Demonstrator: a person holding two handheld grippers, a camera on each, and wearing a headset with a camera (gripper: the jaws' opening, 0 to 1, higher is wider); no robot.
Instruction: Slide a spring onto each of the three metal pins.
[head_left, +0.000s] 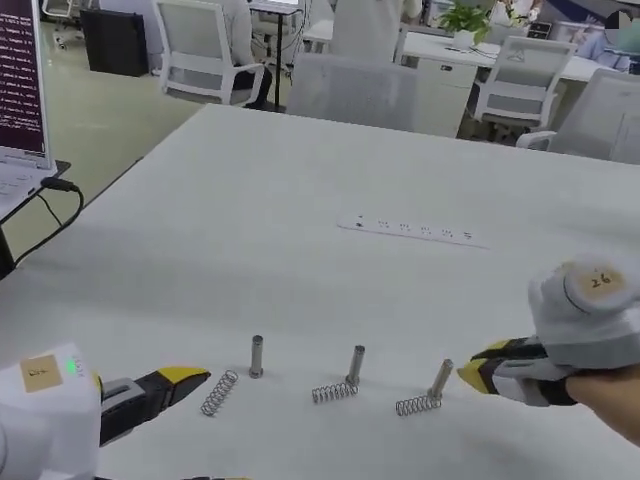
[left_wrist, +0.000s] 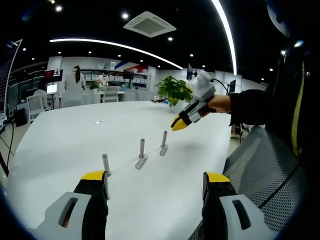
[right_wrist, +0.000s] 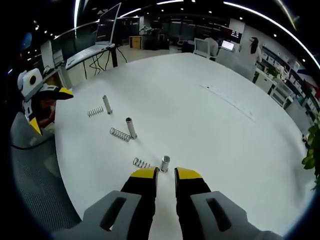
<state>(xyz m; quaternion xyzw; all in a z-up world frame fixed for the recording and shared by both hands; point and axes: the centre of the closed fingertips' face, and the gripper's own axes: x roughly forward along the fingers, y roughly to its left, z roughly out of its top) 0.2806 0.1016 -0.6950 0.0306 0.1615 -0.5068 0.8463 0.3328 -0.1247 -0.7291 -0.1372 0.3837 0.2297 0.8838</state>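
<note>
Three short metal pins stand in a row near the table's front edge: left pin (head_left: 256, 357), middle pin (head_left: 356, 364), right pin (head_left: 441, 378). A loose spring lies flat beside each: (head_left: 219, 392), (head_left: 334, 392), (head_left: 418, 404). My left gripper (head_left: 210, 428) is low at the left, jaws wide open and empty, one fingertip (head_left: 188, 377) close to the left spring. Its own view shows the pins (left_wrist: 142, 148) ahead between the open jaws (left_wrist: 155, 177). My right gripper (head_left: 470, 372) hovers just right of the right pin (right_wrist: 164, 163), its jaws (right_wrist: 166, 173) only narrowly apart and holding nothing.
A white power strip (head_left: 412, 229) lies across the middle of the white table (head_left: 300, 200). A laptop (head_left: 20, 90) with a black cable (head_left: 55, 205) sits off the left edge. Office chairs (head_left: 205, 55) and people stand beyond the far edge.
</note>
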